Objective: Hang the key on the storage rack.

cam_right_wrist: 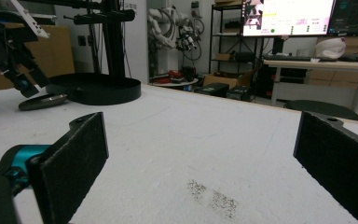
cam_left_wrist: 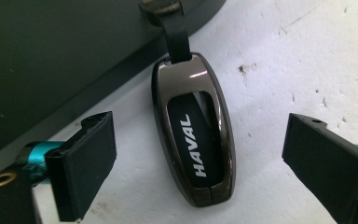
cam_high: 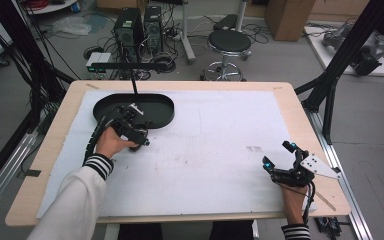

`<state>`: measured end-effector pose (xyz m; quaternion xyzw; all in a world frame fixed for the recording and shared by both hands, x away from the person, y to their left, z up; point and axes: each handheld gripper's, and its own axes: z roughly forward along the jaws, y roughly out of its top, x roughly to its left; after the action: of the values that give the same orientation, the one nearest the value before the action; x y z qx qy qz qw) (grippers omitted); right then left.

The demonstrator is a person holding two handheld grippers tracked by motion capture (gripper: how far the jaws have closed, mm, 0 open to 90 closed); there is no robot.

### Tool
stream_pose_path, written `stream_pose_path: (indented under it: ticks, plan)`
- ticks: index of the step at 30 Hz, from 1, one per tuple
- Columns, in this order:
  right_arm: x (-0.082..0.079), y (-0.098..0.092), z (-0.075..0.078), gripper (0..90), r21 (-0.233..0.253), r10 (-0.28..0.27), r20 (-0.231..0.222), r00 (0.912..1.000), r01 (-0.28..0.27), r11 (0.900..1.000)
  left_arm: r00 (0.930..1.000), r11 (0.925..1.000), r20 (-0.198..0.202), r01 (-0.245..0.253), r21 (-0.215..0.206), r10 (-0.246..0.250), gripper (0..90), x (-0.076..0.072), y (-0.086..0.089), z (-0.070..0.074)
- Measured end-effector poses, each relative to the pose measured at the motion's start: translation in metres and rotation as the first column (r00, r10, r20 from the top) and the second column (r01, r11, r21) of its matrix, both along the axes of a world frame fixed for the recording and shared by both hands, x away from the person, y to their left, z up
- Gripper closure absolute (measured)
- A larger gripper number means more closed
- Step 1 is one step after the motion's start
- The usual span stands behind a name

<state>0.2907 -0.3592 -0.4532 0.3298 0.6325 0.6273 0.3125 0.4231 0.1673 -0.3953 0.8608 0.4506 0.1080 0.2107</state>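
The left gripper [cam_left_wrist: 198, 158] hangs over a car key fob [cam_left_wrist: 194, 130] with its two black jaws spread wide, one on each side of the fob and neither touching it. The fob is dark, glossy and oval, with the word HAVAL in white letters on its black centre panel. It lies flat on the white table cover [cam_left_wrist: 307, 60], and a short black strap [cam_left_wrist: 176, 32] runs from its far end toward the wall of a black oval tray [cam_left_wrist: 51, 56] just beside it. In the high view, the left gripper [cam_high: 142, 142] sits at the near edge of that tray [cam_high: 162, 107], on the left half of the table, held by a hand in a striped cuff.

The right gripper [cam_high: 280, 156] rests well apart from it, near the table's right front corner. Its jaws are also spread wide, with nothing between them. From the right gripper view, the right gripper [cam_right_wrist: 200, 158] looks low across the white cover toward the distant fob [cam_right_wrist: 42, 101], which lies on the cover next to the tray [cam_right_wrist: 98, 91].
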Motion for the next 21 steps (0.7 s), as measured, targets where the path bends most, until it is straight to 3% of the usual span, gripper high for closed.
stream_pose_path:
  ticks: [9, 21]
  plan:
    - [0.0000, 0.0000, 0.0000, 1.9, -0.001, -0.001, 0.000, 1.0000, 0.001, 1.000, 0.9982, 0.9996, -0.055, -0.023, 0.016, 0.024, 16.8, 0.0048, -0.0015, -0.0061]
    - [0.0000, 0.0000, 0.0000, 1.9, -0.001, 0.000, 0.000, 1.0000, 0.000, 1.000, 0.9946, 0.9985, -0.091, -0.049, 0.024, 0.051, 26.1, 0.0075, -0.0046, -0.0095]
